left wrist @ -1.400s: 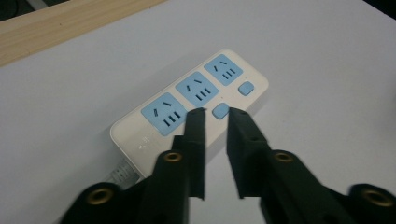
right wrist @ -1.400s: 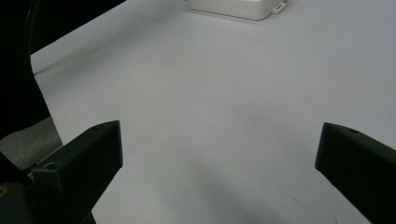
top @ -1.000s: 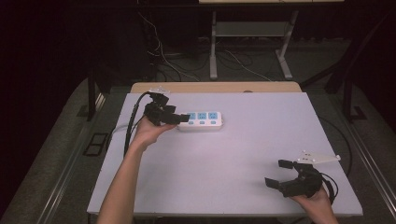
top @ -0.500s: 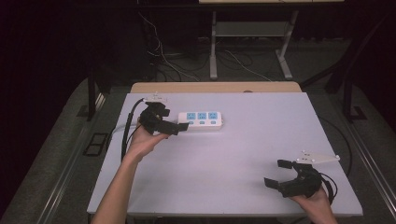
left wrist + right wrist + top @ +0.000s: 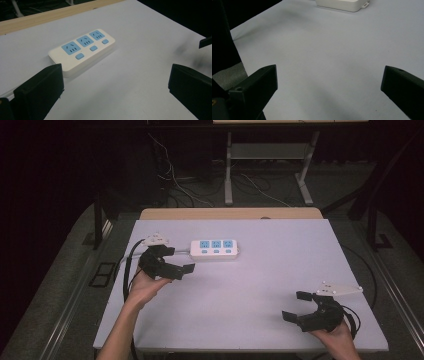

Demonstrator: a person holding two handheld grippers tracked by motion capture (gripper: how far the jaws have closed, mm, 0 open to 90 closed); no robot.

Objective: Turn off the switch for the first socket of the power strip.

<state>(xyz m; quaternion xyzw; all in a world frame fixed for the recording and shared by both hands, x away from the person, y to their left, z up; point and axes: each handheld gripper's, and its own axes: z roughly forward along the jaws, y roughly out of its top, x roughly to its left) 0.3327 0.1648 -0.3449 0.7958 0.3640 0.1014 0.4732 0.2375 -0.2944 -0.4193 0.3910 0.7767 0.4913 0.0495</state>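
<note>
A white power strip (image 5: 215,248) with three blue sockets lies at the back middle of the white table (image 5: 250,280). In the left gripper view the power strip (image 5: 82,51) sits just beyond the jaws, which stand wide apart. My left gripper (image 5: 176,261) is open, just left of and slightly nearer than the strip, holding nothing. My right gripper (image 5: 296,306) is open near the front right edge, far from the strip. In the right gripper view the power strip (image 5: 343,5) shows at the top edge.
A black cable (image 5: 127,270) loops from the left gripper along the table's left side. A wooden board (image 5: 230,213) runs behind the table. Cables and a metal stand (image 5: 270,165) lie on the dark floor beyond.
My left gripper has drawn back from the power strip toward the front left of the table. The right gripper has stayed in place.
</note>
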